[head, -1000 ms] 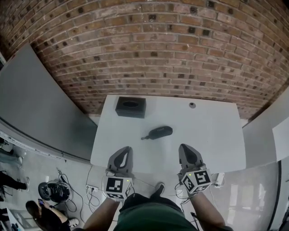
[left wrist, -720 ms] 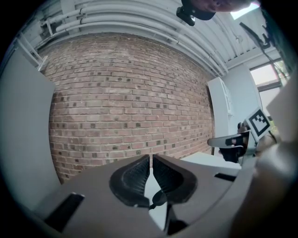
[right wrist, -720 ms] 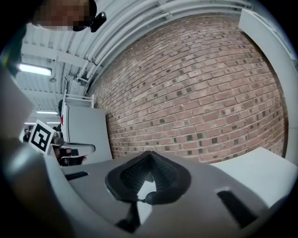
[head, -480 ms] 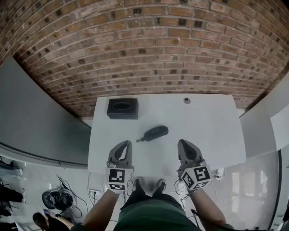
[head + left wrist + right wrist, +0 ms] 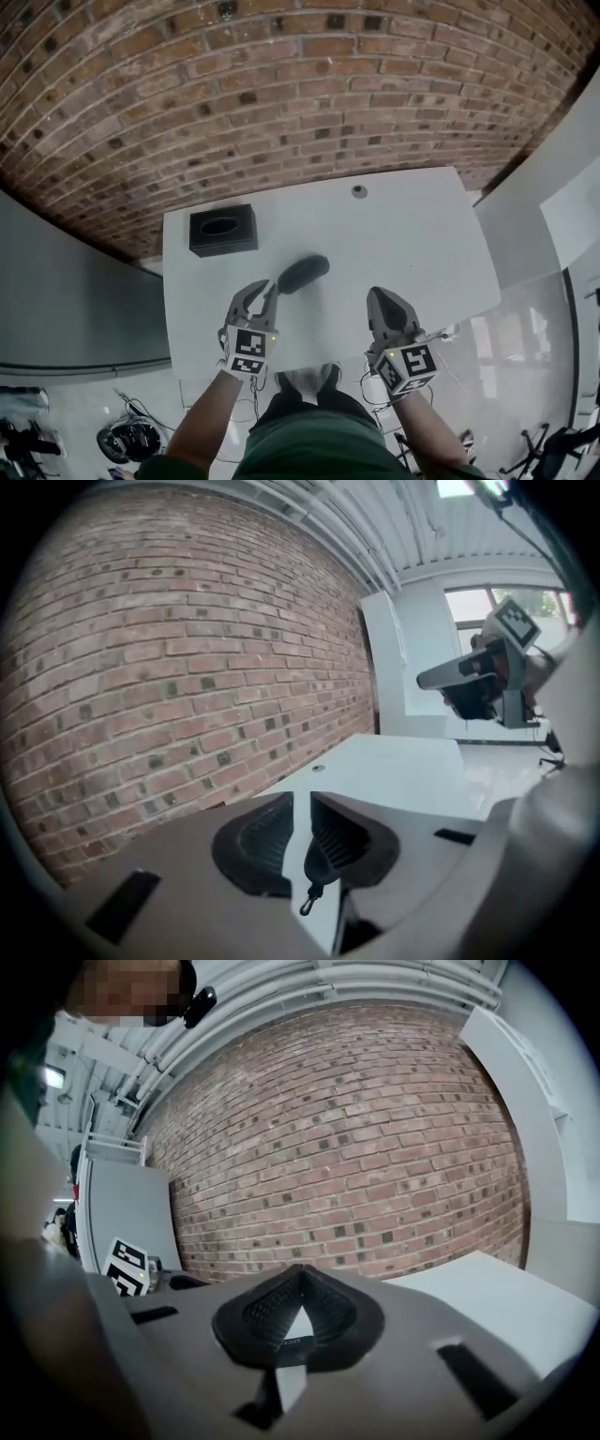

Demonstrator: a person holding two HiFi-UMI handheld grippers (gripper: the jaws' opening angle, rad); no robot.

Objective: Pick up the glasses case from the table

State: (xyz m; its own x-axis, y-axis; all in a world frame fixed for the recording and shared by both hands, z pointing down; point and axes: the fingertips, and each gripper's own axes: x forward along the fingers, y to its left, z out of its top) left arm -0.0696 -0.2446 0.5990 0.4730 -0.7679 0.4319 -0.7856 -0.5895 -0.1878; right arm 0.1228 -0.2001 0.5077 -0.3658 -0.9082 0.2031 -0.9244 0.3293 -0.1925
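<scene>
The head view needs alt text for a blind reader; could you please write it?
The left gripper points at a dark glasses case close ahead on a white table. The right gripper hovers alongside; a black box sits beyond.

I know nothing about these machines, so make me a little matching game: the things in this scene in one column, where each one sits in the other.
Things:
1. glasses case
2. black box
3. small round object
4. right gripper

Places:
A. by the far edge of the table
B. back left corner
C. over the near edge, right side
D. middle, just ahead of the left gripper

Pairs: 1-D, 2-B, 3-A, 4-C
</scene>
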